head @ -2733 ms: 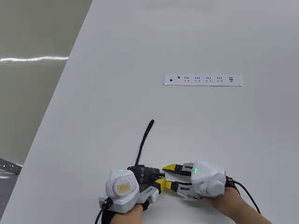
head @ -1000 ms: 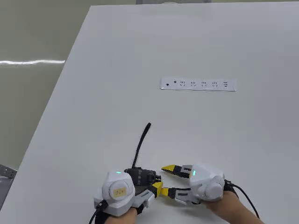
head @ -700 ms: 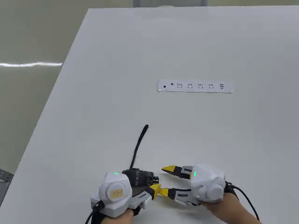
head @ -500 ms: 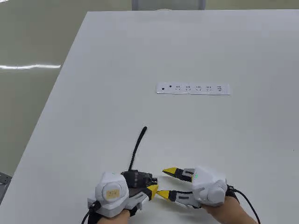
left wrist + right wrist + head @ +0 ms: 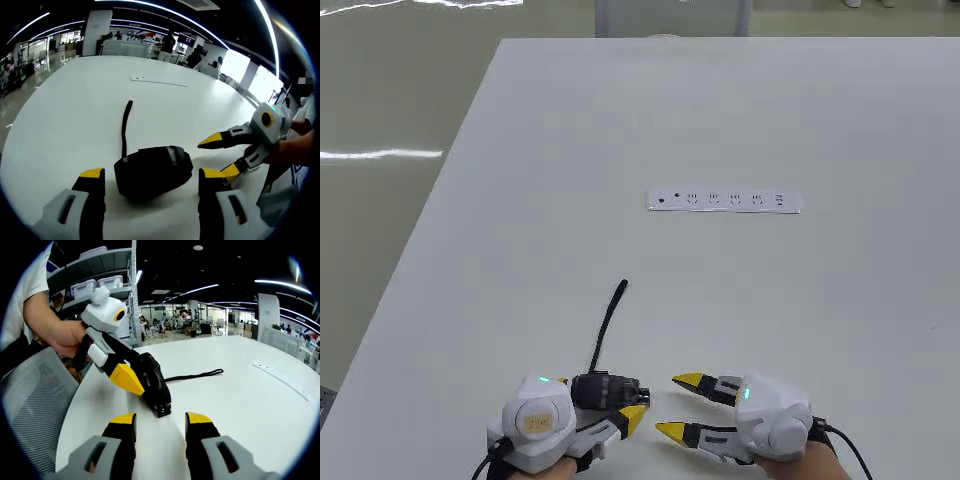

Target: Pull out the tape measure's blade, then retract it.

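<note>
Tape measure (image 5: pixel 608 388) on wht office bench (image 5: pixel 620 150)

Low in the head view the left tongs (image 5: pixel 598 398) cover the near side of the tape measure (image 5: pixel 610 386), and its blade tip cannot be made out. The bottom edge cuts off the hand (image 5: pixel 817 462) behind the right tongs (image 5: pixel 677 405). The worktop (image 5: pixel 520 250) runs off the right edge. Markings on the power strip (image 5: pixel 724 200) are too small to read. In the right gripper view a yellow jaw tip hides part of the case.
</note>
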A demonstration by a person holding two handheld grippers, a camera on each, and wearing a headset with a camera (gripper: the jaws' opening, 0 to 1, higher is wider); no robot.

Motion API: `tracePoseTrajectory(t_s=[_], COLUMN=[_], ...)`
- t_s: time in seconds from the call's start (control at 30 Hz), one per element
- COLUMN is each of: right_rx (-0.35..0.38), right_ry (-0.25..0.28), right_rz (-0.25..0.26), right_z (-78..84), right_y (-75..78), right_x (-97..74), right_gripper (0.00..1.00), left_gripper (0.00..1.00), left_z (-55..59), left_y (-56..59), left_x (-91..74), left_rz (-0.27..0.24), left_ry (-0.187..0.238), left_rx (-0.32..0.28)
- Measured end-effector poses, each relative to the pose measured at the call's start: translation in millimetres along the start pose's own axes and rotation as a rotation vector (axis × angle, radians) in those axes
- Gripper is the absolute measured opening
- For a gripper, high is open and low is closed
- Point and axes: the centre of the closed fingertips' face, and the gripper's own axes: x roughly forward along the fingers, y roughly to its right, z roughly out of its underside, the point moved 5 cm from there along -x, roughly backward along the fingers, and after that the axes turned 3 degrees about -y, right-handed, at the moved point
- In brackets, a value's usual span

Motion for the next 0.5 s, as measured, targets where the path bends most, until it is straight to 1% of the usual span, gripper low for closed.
tracePoseTrajectory(t_s=[0.03,0.17,0.27,0.33,0.5], right_rx=[0.003,0.012,0.019,0.036,0.039], right_ry=[0.0,0.005,0.008,0.023,0.023], right_rz=[0.006,0.02,0.028,0.03,0.044], right_z=[0.6,0.0,-1.2,-4.4,-5.5], right_y=[0.3,0.2,-0.9,-1.7,-1.6], right_x=[-1.0,-3.4,-5.7,-8.0,-11.6], right_gripper=[0.39,0.39,0.39,0.4,0.41], left_gripper=[0.74,0.74,0.74,0.74,0.74], left_z=[-0.4,-0.6,-2.0,-3.1,-4.1], left_y=[0.0,-2.2,-2.6,-2.8,-5.0], left_x=[-0.3,-1.8,-3.8,-5.4,-8.2], left_rz=[0.01,0.015,0.032,0.038,0.05], left_ry=[0.002,0.0,0.005,0.008,0.012], left_rx=[0.007,0.026,0.037,0.042,0.06])
